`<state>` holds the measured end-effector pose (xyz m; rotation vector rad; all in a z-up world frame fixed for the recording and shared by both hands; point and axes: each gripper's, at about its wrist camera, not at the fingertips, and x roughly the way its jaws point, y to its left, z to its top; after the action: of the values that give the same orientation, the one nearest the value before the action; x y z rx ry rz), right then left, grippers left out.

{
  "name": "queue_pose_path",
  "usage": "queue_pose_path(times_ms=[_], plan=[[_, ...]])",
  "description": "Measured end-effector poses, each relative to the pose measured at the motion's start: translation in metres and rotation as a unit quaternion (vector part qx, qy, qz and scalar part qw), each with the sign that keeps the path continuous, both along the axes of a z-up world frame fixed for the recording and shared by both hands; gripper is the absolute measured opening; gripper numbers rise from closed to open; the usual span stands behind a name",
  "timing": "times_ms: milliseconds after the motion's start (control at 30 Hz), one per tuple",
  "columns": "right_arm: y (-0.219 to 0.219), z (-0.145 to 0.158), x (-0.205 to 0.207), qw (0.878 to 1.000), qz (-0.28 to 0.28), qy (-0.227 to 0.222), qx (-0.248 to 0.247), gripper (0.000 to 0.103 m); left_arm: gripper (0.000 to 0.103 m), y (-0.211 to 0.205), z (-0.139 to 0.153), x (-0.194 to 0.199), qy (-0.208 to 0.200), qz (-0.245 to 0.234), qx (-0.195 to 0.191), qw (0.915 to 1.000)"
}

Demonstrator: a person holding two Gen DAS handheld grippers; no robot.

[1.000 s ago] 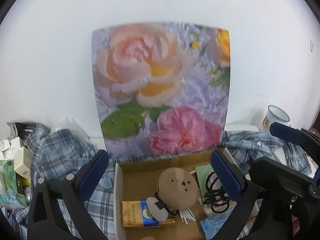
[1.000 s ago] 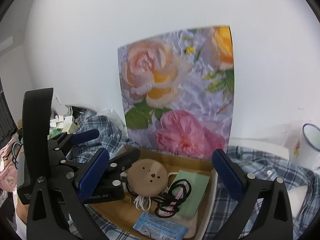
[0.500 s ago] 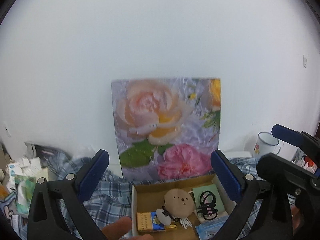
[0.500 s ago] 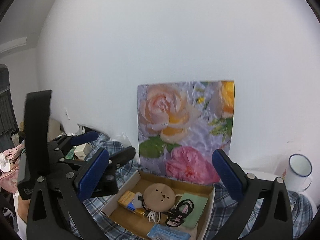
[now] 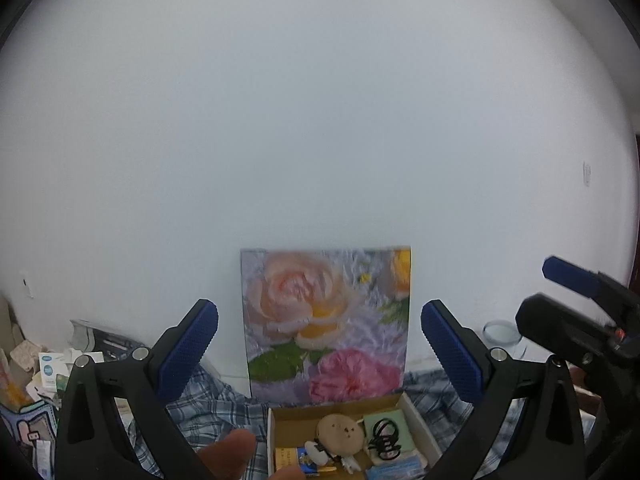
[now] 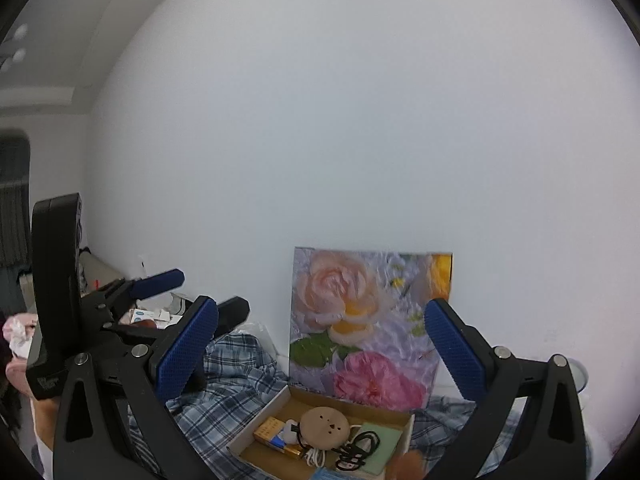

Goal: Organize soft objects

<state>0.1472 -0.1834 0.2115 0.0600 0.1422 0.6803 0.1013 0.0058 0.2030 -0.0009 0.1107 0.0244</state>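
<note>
A blue plaid cloth (image 5: 216, 404) (image 6: 232, 364) lies rumpled under an open cardboard box (image 5: 296, 424) (image 6: 260, 420). In the box sit a round tan disc (image 5: 340, 432) (image 6: 324, 426), black hair ties (image 5: 386, 436) (image 6: 360, 446), a green pad (image 6: 384, 440) and a yellow-and-blue pack (image 5: 292, 458) (image 6: 272, 432). My left gripper (image 5: 319, 320) (image 6: 132, 300) is open and empty, high above and behind the box. My right gripper (image 6: 320, 320) (image 5: 580, 320) is open and empty too, well back from the box. A person's finger (image 5: 228, 454) shows at the bottom edge.
A rose painting (image 5: 326, 320) (image 6: 368, 320) leans on the white wall behind the box. A white mug (image 5: 500, 332) (image 6: 578, 376) stands to the right. Small cartons and packets (image 5: 48, 372) crowd the left side, with a pink cloth (image 6: 16, 332) beyond.
Both grippers have drawn back and up from the box, which now looks small and low in both views. Both stay open and empty.
</note>
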Motion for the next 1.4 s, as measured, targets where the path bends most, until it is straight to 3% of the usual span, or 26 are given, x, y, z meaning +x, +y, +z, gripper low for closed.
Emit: queue_pose_path(times_ms=[200,600,967,1233,1400], plan=[[-0.002,0.025,-0.035,0.999,-0.011,-0.044,-0.010,0.103,0.103,-0.005,0.019,-0.036,-0.016,-0.007,0.031,0.9994],[-0.005,0.040,-0.100,0.998,-0.016,-0.066,-0.019,0.103,0.103,-0.016,0.023,-0.105,-0.037,0.009,0.052,0.9979],[-0.006,0.024,-0.137,0.997,-0.017,-0.070,-0.040,0.103,0.103,-0.011,0.002,-0.139,-0.034,0.001,0.048,0.9982],[-0.010,-0.001,-0.145,0.997,-0.014,-0.068,-0.043,0.103,0.103,-0.011,-0.032,-0.146,-0.017,-0.008,0.054,0.9984],[-0.014,-0.026,-0.147,0.997,-0.022,-0.057,-0.045,0.103,0.103,-0.005,-0.056,-0.144,-0.015,0.011,0.041,0.9990]])
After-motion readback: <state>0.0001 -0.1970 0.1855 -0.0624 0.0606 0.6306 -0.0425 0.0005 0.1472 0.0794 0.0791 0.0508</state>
